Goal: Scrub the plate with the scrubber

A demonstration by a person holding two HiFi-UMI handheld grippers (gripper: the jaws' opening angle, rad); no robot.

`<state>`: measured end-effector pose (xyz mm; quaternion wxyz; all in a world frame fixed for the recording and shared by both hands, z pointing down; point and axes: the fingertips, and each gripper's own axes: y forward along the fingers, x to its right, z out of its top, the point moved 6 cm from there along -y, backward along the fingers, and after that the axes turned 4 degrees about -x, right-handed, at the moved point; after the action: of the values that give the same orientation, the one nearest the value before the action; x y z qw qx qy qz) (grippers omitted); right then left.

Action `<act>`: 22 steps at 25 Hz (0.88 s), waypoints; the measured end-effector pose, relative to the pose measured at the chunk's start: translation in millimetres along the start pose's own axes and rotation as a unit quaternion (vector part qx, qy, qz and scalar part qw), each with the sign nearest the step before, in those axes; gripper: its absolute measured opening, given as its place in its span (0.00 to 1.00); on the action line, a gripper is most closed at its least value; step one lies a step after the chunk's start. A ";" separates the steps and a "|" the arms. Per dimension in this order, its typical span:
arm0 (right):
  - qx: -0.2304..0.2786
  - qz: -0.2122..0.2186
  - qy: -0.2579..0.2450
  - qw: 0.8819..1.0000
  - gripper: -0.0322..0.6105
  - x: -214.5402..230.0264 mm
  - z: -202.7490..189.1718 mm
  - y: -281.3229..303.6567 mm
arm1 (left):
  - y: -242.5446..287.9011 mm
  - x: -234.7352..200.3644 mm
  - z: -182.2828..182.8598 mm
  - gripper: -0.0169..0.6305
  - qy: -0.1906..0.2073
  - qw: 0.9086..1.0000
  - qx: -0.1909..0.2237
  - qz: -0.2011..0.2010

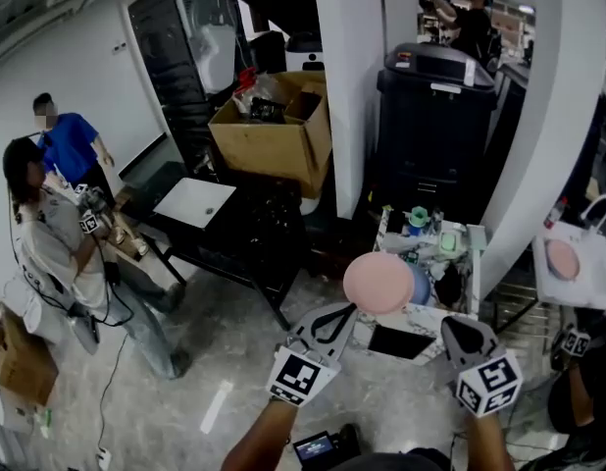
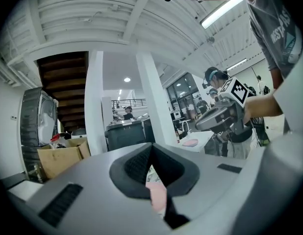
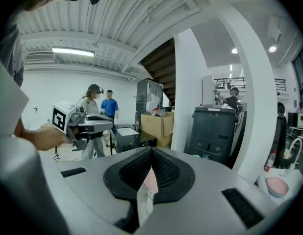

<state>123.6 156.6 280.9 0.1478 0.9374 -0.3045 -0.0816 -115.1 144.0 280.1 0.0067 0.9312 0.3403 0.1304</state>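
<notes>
— Low in the head view, what do the two grippers hold?

— Left gripper [image 1: 348, 310] pinches the rim of a pink plate [image 1: 378, 283], jaws narrow on its edge. The plate is up in the air, its round face towards the head camera, with a small cluttered table [image 1: 432, 314] beyond it. Right gripper [image 1: 458, 324] has its jaws pressed together on a thin, pale, speckled strip [image 3: 145, 192], most likely the scrubber.

— Are plate and scrubber touching?

— No. The right gripper is off to the plate's right, near but apart. Scrubbing does not look started.

— So what makes the next step go well?

— I'd judge the grip on the rim is the weak spot: a single pinch at the edge can let the plate swing. Bring the scrubber's flat side onto the face and press lightly. Work in small circles close to the held edge first.

— Anything that could confuse?

— A second pink plate [image 1: 563, 259] lies on a white surface at far right. It is well apart from both grippers.
</notes>
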 end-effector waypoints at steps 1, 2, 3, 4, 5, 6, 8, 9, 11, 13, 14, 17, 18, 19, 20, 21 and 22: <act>0.002 0.001 -0.002 1.000 0.10 0.2 3.9 5.9 | -0.1 -6.1 -1.2 0.03 0.002 1.000 0.000 0.002; 0.004 0.002 -0.003 1.000 0.10 1.2 7.2 11.2 | 0.9 -11.7 -2.2 0.03 0.003 1.000 0.002 0.005; 0.006 0.002 -0.003 1.000 0.10 2.8 9.4 15.9 | 2.8 -16.4 -2.9 0.03 0.002 1.000 0.004 0.007; 0.008 0.002 -0.003 1.000 0.10 4.8 10.4 20.0 | 5.3 -20.1 -3.2 0.03 0.000 1.000 0.006 0.007; 0.008 0.000 -0.002 1.000 0.10 7.3 10.5 24.0 | 8.1 -22.9 -3.5 0.03 -0.002 1.000 0.008 0.007; 0.008 -0.001 0.001 1.000 0.10 9.7 9.9 28.1 | 11.0 -25.2 -3.8 0.03 -0.002 1.000 0.010 0.005; 0.007 -0.004 0.007 1.000 0.10 13.8 8.3 35.8 | 16.8 -29.3 -3.8 0.03 0.002 1.000 0.013 -0.001; 0.006 -0.004 0.009 1.000 0.10 15.2 8.4 38.6 | 19.3 -31.0 -3.8 0.03 0.003 1.000 0.012 -0.004; 0.006 -0.001 0.007 1.000 0.10 17.6 10.7 42.6 | 23.4 -33.7 -4.6 0.03 0.002 1.000 0.007 -0.003; 0.006 0.002 0.005 1.000 0.10 22.3 12.6 46.5 | 28.4 -35.1 -6.2 0.03 0.000 1.000 0.002 -0.001; 0.006 0.002 0.006 1.000 0.10 26.0 12.3 48.7 | 31.5 -35.2 -7.0 0.03 -0.001 1.000 0.001 -0.002; 0.006 0.004 0.012 1.000 0.10 38.4 8.9 56.2 | 41.5 -36.4 -9.7 0.03 -0.003 1.000 -0.004 0.000; 0.006 0.006 0.013 1.000 0.10 42.7 8.3 59.1 | 45.2 -37.6 -10.4 0.03 -0.004 1.000 -0.008 0.003; 0.006 0.010 0.013 1.000 0.10 47.1 8.2 61.9 | 49.3 -38.8 -10.5 0.03 -0.004 1.000 -0.012 0.006; 0.007 0.014 0.013 1.000 0.10 51.5 8.4 64.2 | 53.6 -39.6 -10.0 0.03 -0.005 1.000 -0.016 0.010; 0.007 0.018 0.012 1.000 0.10 56.3 8.9 66.0 | 58.0 -39.8 -9.1 0.03 -0.006 1.000 -0.021 0.013; 0.008 0.023 0.011 1.000 0.10 61.5 9.7 67.2 | 62.5 -39.3 -8.2 0.03 -0.008 1.000 -0.026 0.017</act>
<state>133.9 66.0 289.8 0.1455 0.9322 -0.3247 -0.0658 -106.5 70.4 285.0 0.0308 0.9373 0.3209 0.1321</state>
